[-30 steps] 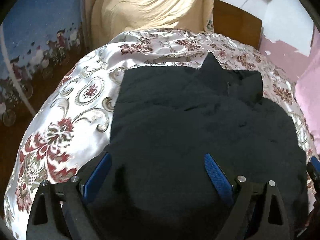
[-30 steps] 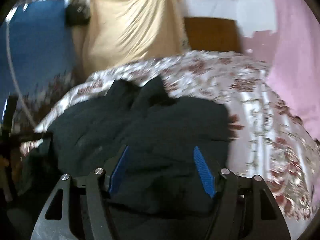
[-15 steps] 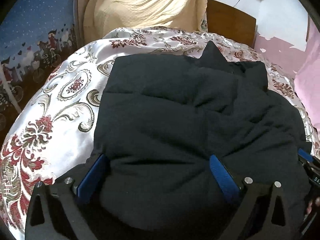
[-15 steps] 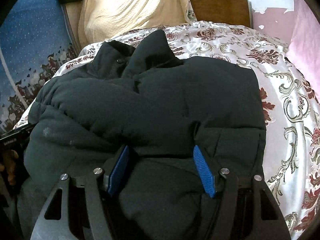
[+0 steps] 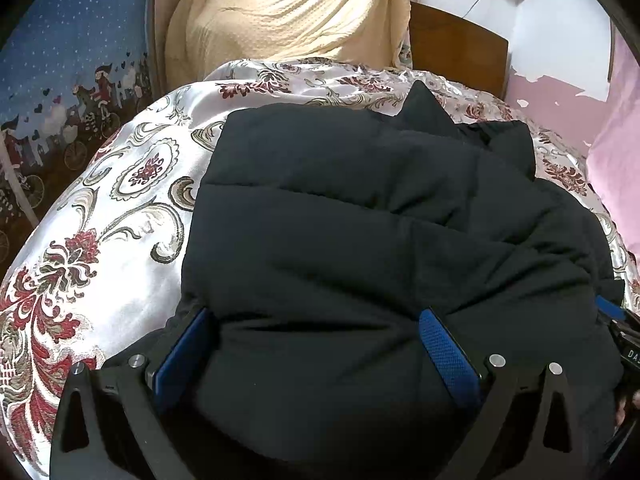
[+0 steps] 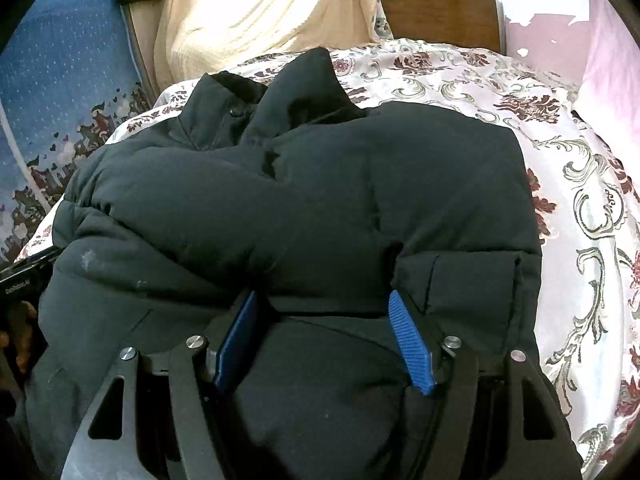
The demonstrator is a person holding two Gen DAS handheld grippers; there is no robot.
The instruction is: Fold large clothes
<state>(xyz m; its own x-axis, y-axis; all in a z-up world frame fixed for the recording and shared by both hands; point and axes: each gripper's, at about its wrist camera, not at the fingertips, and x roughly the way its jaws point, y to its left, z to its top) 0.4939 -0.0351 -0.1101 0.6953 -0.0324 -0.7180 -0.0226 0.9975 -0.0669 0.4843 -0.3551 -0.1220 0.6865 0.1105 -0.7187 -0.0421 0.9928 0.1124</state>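
Nearest us, our left gripper [image 5: 316, 344] stands with its jaws spread wide, a puffed fold of the black quilted padded jacket [image 5: 360, 220] bulging between the blue pads. Our right gripper [image 6: 324, 340] has its jaws pressed into a thick fold of the same jacket, gripping it. The jacket lies folded across the near edge of the bed's white satin cover with red floral pattern [image 5: 132, 184], collar toward the far edge. Beyond hangs a cream textured blanket [image 5: 288, 12], beside a brown wooden headboard [image 5: 460, 44].

Both wrist cameras look steeply down from close above the near edge of the same black jacket [image 5: 360, 240] [image 6: 300, 220], sharing the bed's [image 5: 132, 200] [image 6: 580, 200] far end.
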